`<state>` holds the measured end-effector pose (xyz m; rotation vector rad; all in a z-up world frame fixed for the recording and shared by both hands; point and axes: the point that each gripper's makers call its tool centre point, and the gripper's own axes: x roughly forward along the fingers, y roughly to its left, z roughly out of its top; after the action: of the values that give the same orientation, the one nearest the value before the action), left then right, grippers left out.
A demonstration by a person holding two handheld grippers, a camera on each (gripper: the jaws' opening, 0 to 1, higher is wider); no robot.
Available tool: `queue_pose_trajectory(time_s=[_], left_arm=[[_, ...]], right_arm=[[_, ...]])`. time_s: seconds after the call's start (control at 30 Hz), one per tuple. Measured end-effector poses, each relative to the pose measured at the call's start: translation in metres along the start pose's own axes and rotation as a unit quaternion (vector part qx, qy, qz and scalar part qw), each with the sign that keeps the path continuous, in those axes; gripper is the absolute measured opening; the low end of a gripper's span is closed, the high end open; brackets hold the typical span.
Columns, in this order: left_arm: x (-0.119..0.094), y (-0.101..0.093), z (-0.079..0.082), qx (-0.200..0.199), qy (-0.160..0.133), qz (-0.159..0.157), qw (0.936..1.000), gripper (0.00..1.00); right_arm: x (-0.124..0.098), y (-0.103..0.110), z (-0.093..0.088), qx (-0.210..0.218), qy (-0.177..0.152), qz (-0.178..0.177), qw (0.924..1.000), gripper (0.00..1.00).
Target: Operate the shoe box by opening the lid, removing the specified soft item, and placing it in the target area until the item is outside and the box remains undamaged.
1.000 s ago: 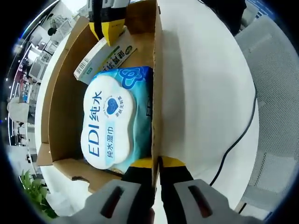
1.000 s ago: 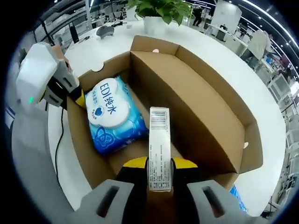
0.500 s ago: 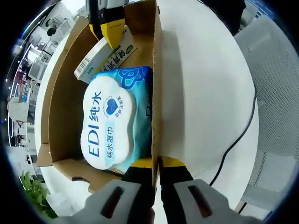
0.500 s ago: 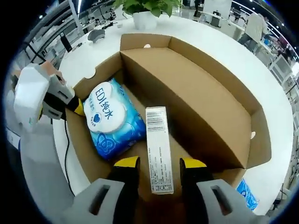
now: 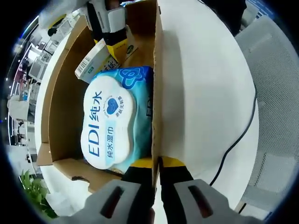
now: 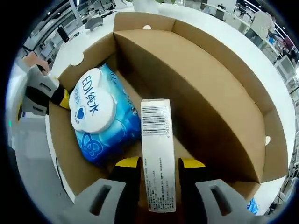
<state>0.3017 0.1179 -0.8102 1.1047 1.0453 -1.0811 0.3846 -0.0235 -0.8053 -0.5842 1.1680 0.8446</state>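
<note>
An open cardboard shoe box (image 5: 60, 107) (image 6: 210, 107) lies on a white table. Inside it lies a blue wet-wipes pack (image 5: 112, 121) (image 6: 100, 116) with a white lid. Beside the pack rests a small white carton (image 5: 96, 60) (image 6: 158, 154) with a barcode. My left gripper (image 5: 157, 163) is shut on the box's side wall, and it also appears in the right gripper view (image 6: 42, 93) at the left. My right gripper (image 6: 160, 163) stands open inside the box with a jaw on each side of the carton. It also appears at the top of the left gripper view (image 5: 110, 28).
The white table (image 5: 201, 93) spreads to the right of the box. A black cable (image 5: 233, 140) runs across it toward a grey mesh chair (image 5: 275, 93). A green plant (image 5: 30, 186) stands past the box's near end.
My right gripper let go of the white carton and opened. It then came lower and closer, its jaws straddling the carton. The left gripper has held still on the box wall.
</note>
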Motion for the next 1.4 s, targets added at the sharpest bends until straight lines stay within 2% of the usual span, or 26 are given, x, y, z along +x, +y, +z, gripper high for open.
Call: queue_pose_trajectory(time_s=[0.17,0.27,0.43,0.73,1.1,1.4], left_arm=[[-0.001,0.002,0.000,0.001,0.000,-0.001,1.0000,0.02],[-0.002,0.003,0.000,0.000,0.000,0.000,1.0000,0.02],[-0.002,0.004,0.000,0.000,0.001,0.000,1.0000,0.02],[-0.002,0.006,0.000,0.000,0.001,0.000,1.0000,0.02],[-0.002,0.006,0.001,-0.001,0.001,0.001,1.0000,0.02],[-0.001,0.003,0.001,-0.002,0.003,0.001,1.0000,0.02]], right_arm=[[-0.001,0.000,0.010,-0.019,-0.008,-0.008,0.9998,0.30],[-0.001,-0.003,0.011,-0.016,-0.003,-0.006,0.9998,0.21],[-0.003,-0.007,0.010,-0.018,0.000,-0.013,0.9998,0.19],[-0.007,-0.006,0.007,0.006,0.003,-0.012,0.9999,0.18],[-0.020,-0.007,0.012,0.018,-0.017,-0.013,0.9996,0.18],[-0.024,-0.010,0.006,0.048,-0.026,-0.009,0.9985,0.18]])
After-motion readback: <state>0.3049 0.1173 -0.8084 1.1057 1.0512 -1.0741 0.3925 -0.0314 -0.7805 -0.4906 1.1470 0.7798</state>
